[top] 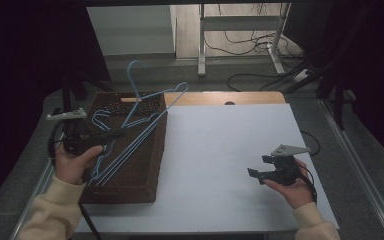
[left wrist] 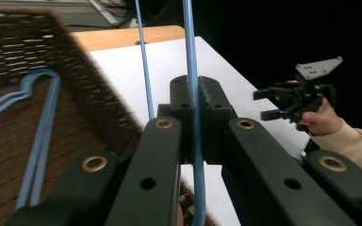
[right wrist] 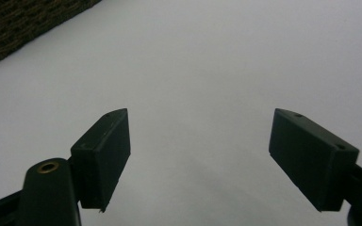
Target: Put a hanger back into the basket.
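The blue hanger [top: 145,117] is tilting above the wicker basket [top: 125,175], its wire pinched in the clenched left claw [left wrist: 195,113]. Other hangers [top: 102,120] are lying beneath it and could snag its hook as it lifts. The right claw [top: 260,167] is hovering released and empty over the white desk [top: 220,150].

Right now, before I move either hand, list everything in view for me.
Light blue wire hanger held up: one, clamped in the left gripper, raised over the basket, hook toward the far side.
Light blue wire hangers in the basket: at least one, exact count unclear, lying inside.
Dark brown woven basket: one, rectangular, left part of the table.
White table sheet: one, covering most of the wooden tabletop.
Left gripper: black, shut on the hanger wire.
Right gripper: black, jaws wide apart, nothing between them, over the bare sheet.
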A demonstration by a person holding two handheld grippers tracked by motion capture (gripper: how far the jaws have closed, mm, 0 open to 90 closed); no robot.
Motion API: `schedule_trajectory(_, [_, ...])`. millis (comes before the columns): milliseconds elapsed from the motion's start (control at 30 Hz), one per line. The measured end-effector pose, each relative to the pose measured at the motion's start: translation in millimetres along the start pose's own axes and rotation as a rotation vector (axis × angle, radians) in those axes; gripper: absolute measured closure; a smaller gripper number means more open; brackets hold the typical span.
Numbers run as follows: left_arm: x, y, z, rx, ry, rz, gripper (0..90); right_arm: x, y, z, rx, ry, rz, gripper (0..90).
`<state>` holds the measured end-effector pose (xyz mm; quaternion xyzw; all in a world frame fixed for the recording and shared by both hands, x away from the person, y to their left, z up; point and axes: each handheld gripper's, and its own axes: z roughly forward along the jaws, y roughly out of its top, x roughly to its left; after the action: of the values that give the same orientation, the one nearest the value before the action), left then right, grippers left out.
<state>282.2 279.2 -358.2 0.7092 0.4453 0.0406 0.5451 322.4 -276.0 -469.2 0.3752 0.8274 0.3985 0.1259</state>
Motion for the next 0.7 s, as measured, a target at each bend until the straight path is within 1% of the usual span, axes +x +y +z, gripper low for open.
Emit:
schedule_trajectory(67, [9.5, -4.2, -7.5, -0.005, 0.020, -0.016, 86.0, 0.5, -0.4, 1.1, 0.009, -0.003, -0.003, 21.3])
schedule_trajectory(133, [17.8, -8.0, -11.5, -0.008, 0.030, -0.029, 86.0, 0.8, -0.6, 2.0, 0.016, -0.003, -0.005, 21.2])
schedule_trajectory(167, [23.4, -10.5, -12.4, -0.009, 0.032, -0.040, 86.0, 1.0, -0.7, 2.7, 0.019, -0.005, -0.005, 21.2])
schedule_trajectory(233, [30.0, -13.6, -12.2, -0.002, 0.036, -0.049, 86.0, 0.8, -0.8, 4.2, 0.025, -0.004, -0.007, 21.2])
schedule_trajectory(400, [39.5, -20.2, -10.1, 0.021, 0.043, -0.042, 86.0, 1.0, -1.2, 5.3, 0.038, -0.013, -0.013, 21.1])
schedule_trajectory(467, [44.3, -23.1, -9.5, 0.027, 0.045, -0.047, 86.0, 0.8, -1.5, 5.0, 0.039, -0.014, -0.015, 21.1])
schedule_trajectory(533, [48.7, -25.5, -8.3, 0.039, 0.057, -0.052, 86.0, 0.6, -1.5, 4.7, 0.039, -0.016, -0.016, 21.1])
schedule_trajectory(600, [52.9, -27.9, -6.8, 0.038, 0.054, -0.064, 86.0, 1.0, -1.3, 4.4, 0.039, -0.017, -0.015, 21.1])
schedule_trajectory(700, [58.6, -30.5, -5.9, 0.040, 0.062, -0.081, 86.1, 1.2, -1.1, 4.2, 0.039, -0.017, -0.022, 21.1])
